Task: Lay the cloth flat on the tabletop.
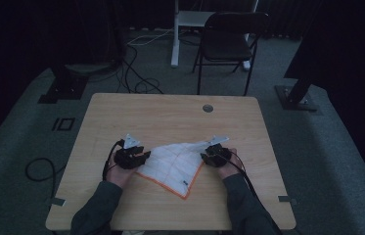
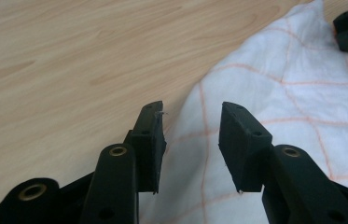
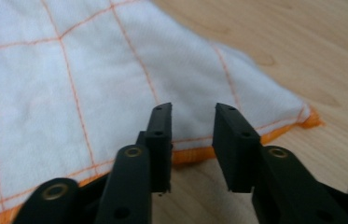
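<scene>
A white cloth (image 1: 175, 164) with thin orange grid lines and an orange hem lies on the wooden table (image 1: 170, 115), folded into a rough triangle. My left gripper (image 1: 140, 156) sits at the cloth's left corner. In the left gripper view its jaws stand open (image 2: 191, 126) over the cloth's edge (image 2: 265, 98), nothing pinched. My right gripper (image 1: 209, 154) is at the cloth's right corner. In the right gripper view it is open (image 3: 192, 126), the orange hem (image 3: 190, 154) lying between and just under the jaws.
A black folding chair (image 1: 229, 41) and a white desk leg (image 1: 175, 34) stand beyond the table. Black stands sit on the floor at left (image 1: 65, 85) and right (image 1: 297, 93). A round grommet (image 1: 208, 108) marks the table's far side.
</scene>
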Motion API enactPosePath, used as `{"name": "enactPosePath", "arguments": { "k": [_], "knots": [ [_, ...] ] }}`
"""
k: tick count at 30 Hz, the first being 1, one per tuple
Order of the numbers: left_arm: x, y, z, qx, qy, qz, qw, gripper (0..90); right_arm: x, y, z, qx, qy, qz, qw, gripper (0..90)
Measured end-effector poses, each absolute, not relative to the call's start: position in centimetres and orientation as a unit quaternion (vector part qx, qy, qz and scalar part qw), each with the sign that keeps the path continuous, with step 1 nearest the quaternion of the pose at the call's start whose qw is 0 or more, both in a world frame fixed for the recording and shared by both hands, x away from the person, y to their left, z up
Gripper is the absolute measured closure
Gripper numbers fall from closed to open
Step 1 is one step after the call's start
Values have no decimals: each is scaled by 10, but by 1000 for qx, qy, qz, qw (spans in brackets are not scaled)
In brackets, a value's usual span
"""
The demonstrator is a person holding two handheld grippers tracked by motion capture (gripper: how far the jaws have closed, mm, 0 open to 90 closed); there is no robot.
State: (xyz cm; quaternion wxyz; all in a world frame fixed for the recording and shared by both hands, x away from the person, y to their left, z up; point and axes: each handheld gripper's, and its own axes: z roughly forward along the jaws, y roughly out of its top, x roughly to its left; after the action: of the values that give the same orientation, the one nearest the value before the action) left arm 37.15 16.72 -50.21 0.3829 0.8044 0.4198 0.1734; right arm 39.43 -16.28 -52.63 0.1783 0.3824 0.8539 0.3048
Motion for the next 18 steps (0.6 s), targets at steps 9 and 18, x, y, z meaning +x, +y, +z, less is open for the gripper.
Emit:
{"name": "enactPosePath", "arguments": {
  "k": [9,18],
  "knots": [
    [392,135,-508,821,407,164,364,540,388,-169,-531,382,857,304,167,759],
    [377,127,-505,838,387,159,349,837,387,-174,-532,389,853,309,159,758]
  ]
}}
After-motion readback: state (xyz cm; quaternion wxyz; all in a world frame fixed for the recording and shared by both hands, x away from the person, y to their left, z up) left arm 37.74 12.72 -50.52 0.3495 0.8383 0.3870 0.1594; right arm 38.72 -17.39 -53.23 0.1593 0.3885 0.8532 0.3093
